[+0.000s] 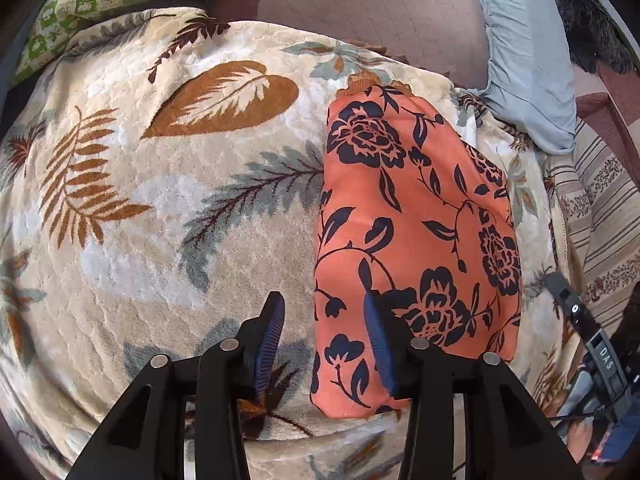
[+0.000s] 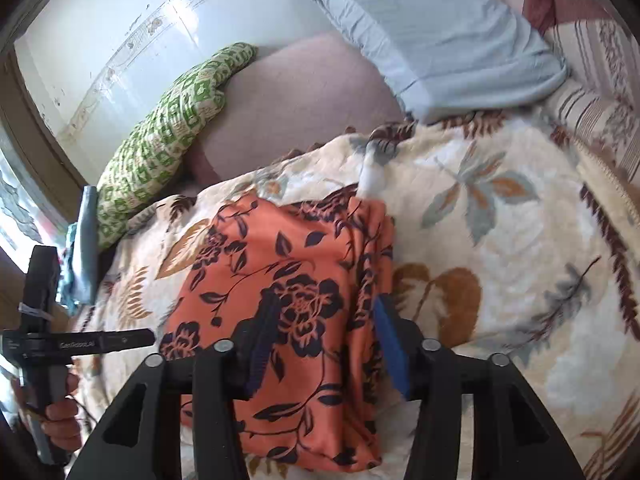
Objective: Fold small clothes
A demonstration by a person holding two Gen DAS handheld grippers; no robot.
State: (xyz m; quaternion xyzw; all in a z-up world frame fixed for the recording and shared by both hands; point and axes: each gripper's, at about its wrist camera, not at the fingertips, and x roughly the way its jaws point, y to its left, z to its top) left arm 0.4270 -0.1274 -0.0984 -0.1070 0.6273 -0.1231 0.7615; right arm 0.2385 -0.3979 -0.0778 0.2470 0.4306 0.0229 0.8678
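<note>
Folded garment on a leaf-patterned blanket, seen from both wrists. We take the pale blue pillow (image 1: 524, 60) as our landmark throughout.

The orange floral garment (image 1: 412, 240) lies on the plush leaf-print blanket (image 1: 160, 200), just on the near side of the pillow, its gathered band pointing toward the pillow's side of the bed. It already forms a compact oblong, with layered edges stacked along one long side in the right wrist view.

The left gripper (image 1: 324, 336) hangs above the garment's near corner, the end farthest from the pillow; its jaws stand spread, nothing pinched, one blue pad over bare blanket and the other over cloth. The right gripper (image 2: 324, 340) hovers over the garment's stacked edge, jaws likewise apart and gripping nothing.

We judge the step in hand to be a release after a fold. To do it well, we lift both claws straight off so that no pad drags the top layer, then check that the stacked edges stay aligned. If another fold is wanted, we would pinch both near corners, all layers together, and carry them toward the pillow.

The cloth looks thin and soft, apt to slip on the plush pile.
</note>
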